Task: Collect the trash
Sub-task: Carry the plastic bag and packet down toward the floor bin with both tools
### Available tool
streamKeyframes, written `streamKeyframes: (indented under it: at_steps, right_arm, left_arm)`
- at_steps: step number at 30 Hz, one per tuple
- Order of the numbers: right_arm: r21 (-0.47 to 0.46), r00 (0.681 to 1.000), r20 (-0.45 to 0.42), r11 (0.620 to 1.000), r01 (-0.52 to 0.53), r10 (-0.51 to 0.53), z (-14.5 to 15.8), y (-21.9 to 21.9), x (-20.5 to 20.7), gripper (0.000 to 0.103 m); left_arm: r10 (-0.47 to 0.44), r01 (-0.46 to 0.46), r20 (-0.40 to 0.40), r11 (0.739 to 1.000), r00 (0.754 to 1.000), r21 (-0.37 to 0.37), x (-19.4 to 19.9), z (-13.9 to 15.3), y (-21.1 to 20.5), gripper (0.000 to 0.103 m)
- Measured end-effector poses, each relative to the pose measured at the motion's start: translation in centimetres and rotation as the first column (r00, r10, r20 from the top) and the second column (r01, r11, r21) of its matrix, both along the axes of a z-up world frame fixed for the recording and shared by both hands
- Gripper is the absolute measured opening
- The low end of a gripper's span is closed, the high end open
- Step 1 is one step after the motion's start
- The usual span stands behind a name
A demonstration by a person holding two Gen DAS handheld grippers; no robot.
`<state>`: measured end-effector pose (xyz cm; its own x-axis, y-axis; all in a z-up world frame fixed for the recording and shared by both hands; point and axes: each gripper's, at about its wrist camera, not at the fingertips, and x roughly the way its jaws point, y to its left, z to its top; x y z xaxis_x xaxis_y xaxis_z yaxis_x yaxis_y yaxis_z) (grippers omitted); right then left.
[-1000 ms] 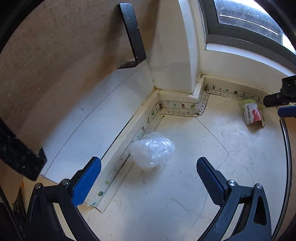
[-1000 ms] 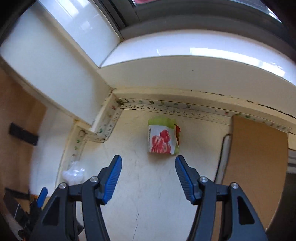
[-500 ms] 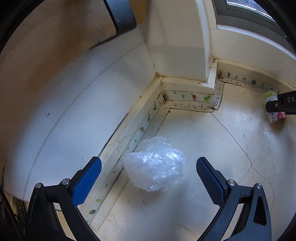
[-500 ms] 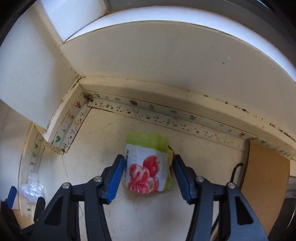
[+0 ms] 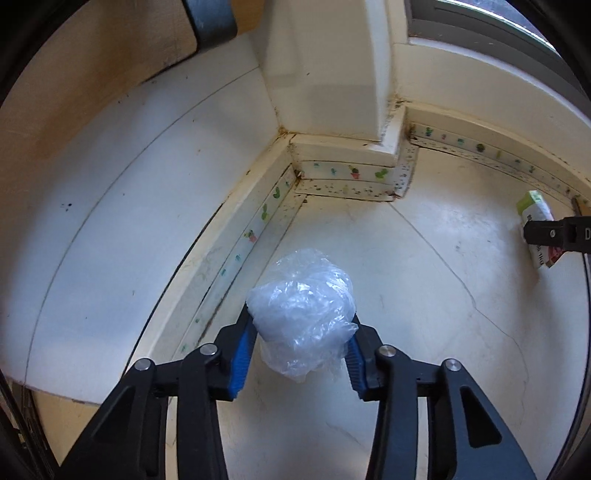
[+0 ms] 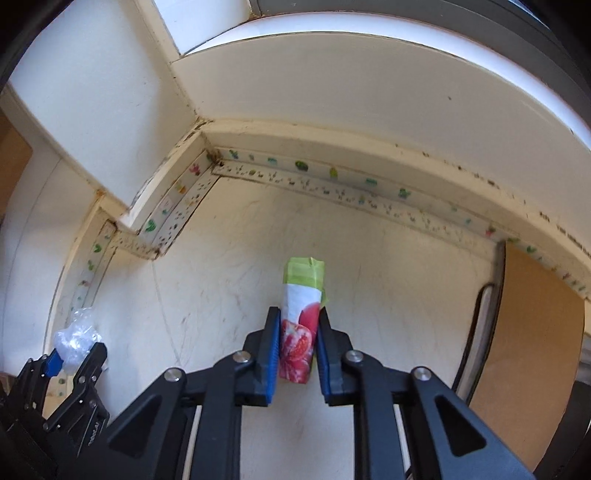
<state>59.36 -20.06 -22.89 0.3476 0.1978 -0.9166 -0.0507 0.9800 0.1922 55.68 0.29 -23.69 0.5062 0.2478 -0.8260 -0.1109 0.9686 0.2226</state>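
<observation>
The left gripper point(image 5: 301, 343) had just been closing, and its blue pads point(image 5: 242, 350) pressed on either side of a crumpled clear plastic bag point(image 5: 303, 314), which bulged up and forward between them. In the right wrist view the same tongs point(image 6: 72, 354) showed at about eight o'clock, with the plastic wad point(image 6: 75, 338) caught between the fingers.

The right gripper point(image 6: 295, 347) had likewise just been closing, and its jaws stood clenched on a flattened carton point(image 6: 301, 325), printed with red fruit on white and topped in green. The carton was squeezed narrow between the pads, its green end sticking out toward twelve o'clock. From the left wrist view that carton point(image 5: 537, 225) lay at about three o'clock, with one dark finger of the right tongs point(image 5: 554, 234) across it.

Both pieces of trash sat low on the cream floor point(image 5: 424, 295), which was scuffed and crossed by thin cracks. A skirting strip point(image 6: 332, 177) printed with small cactus figures ran along the foot of the walls, from nine o'clock round to two o'clock in the right wrist view, stepping around a white boxed corner point(image 5: 332, 85). A brown panel point(image 6: 532, 332) stood at four o'clock in the right wrist view, a dark cable point(image 6: 476, 332) running just beside its edge. A window frame point(image 5: 480, 22) showed at one o'clock in the left wrist view.
</observation>
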Motion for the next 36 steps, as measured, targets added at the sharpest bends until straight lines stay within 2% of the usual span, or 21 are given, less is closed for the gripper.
streamKeyframes:
  at_steps: [6,12,15,20,25,28,33,36]
  right_arm:
    - [0.081,1.000,0.023,0.997,0.003,-0.004,3.0,-1.2,-5.1,0.017]
    - [0.164,0.997,0.074,0.986,0.004,-0.017,8.4,-2.4,-11.4,0.017]
    - [0.202,0.994,0.106,0.979,0.005,-0.027,11.1,-2.4,-16.2,0.017]
    - [0.210,0.984,0.168,0.977,0.024,-0.060,15.4,-1.9,-24.6,0.017]
    - [0.187,0.967,0.221,0.979,0.081,-0.122,19.3,-1.2,-35.0,0.017]
    - [0.179,0.960,0.234,0.977,0.115,-0.156,19.7,-0.3,-39.4,0.017]
    - [0.164,0.950,0.251,0.975,0.149,-0.187,20.8,1.4,-47.6,0.017]
    - [0.155,0.951,0.243,0.976,0.154,-0.189,20.8,2.2,-51.2,0.017]
  left_arm:
    - [-0.068,0.070,0.041,0.996,0.997,-0.051,-3.8,3.4,-2.4,0.039]
    - [-0.123,0.137,0.098,0.980,0.988,-0.148,-10.1,8.4,-4.0,0.038]
    - [-0.146,0.171,0.129,0.963,0.981,-0.207,-14.1,11.2,-3.7,0.038]
    - [-0.204,0.249,0.185,0.932,0.961,-0.263,-21.4,15.0,-3.2,0.038]
    - [-0.261,0.322,0.215,0.887,0.941,-0.332,-30.1,18.5,-1.9,0.038]
    - [-0.310,0.382,0.249,0.858,0.918,-0.343,-34.6,19.8,-1.6,0.038]
    - [-0.390,0.472,0.271,0.789,0.880,-0.393,-41.8,21.4,-1.7,0.038]
    - [-0.440,0.518,0.275,0.757,0.855,-0.398,-45.6,21.7,-1.8,0.038]
